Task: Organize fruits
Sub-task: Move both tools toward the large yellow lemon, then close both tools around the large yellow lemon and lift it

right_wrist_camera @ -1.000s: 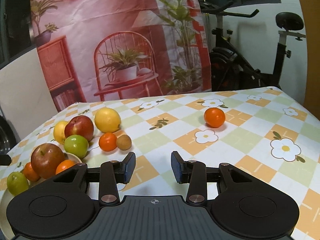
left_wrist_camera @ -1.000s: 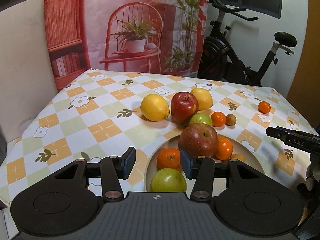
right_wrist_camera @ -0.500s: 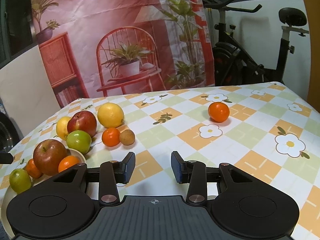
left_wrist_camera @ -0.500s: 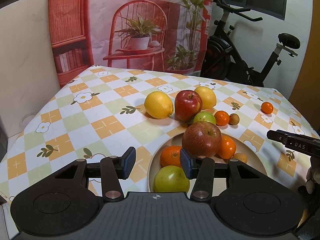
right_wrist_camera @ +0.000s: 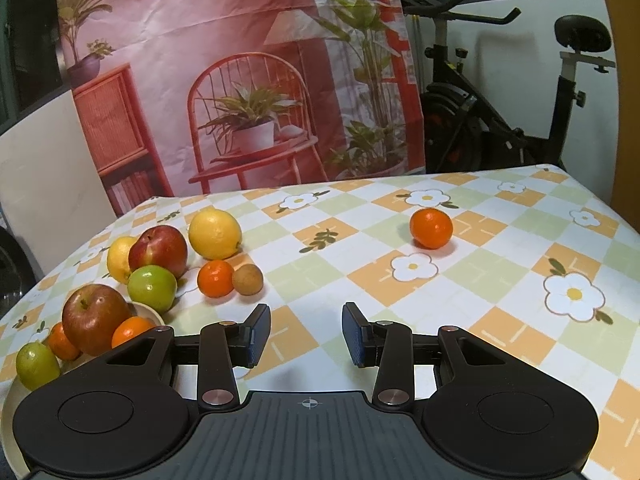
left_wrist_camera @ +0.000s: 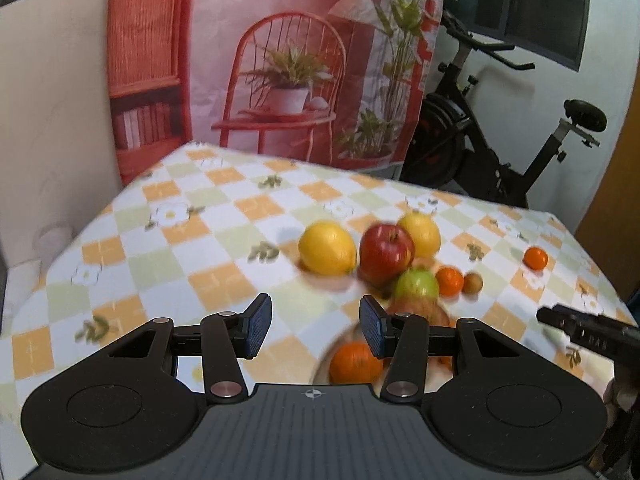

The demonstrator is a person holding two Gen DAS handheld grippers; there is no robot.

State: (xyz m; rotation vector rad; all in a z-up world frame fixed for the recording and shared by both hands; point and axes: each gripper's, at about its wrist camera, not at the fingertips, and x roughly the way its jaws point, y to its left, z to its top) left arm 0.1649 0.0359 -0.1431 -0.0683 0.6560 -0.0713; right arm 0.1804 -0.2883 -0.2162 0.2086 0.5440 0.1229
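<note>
Both pairs of tongs are seen with their pads parted and nothing between them: the left tongs (left_wrist_camera: pixel 316 332) are held over the near edge of the plate (right_wrist_camera: pixel 146 309), and the right tongs (right_wrist_camera: pixel 306 334) over bare checked cloth on the bench (right_wrist_camera: pixel 500 280).

The task is judged to be partly done. To the left of the right tongs, four fruits are already gathered on the plate: a large red-brown apple (right_wrist_camera: pixel 96 318), two small oranges, one in front of it (right_wrist_camera: pixel 130 330) and one to its left (right_wrist_camera: pixel 62 342), and a yellow-green fruit (right_wrist_camera: pixel 36 364) nearest the camera. In the left view the plate is blurred, and only one orange is made out clearly, just behind the right pad.

The rest is still left on the cloth. Beyond the plate, ahead and to the left of the right tongs, a green apple (right_wrist_camera: pixel 152 288) is seen touching the plate's far rim, with a red apple (right_wrist_camera: pixel 158 250) and two lemons, the larger (right_wrist_camera: pixel 215 233) and the smaller (right_wrist_camera: pixel 120 258), clustered behind it. A mandarin (right_wrist_camera: pixel 216 278) and a small brown fruit (right_wrist_camera: pixel 248 279) lie side by side, just ahead of the left pad of the right tongs. One orange (right_wrist_camera: pixel 431 228) sits alone, well apart, ahead and to the right of those tongs.

Seven pieces are thus counted outside the plate; whether all are meant for it cannot be told.
</note>
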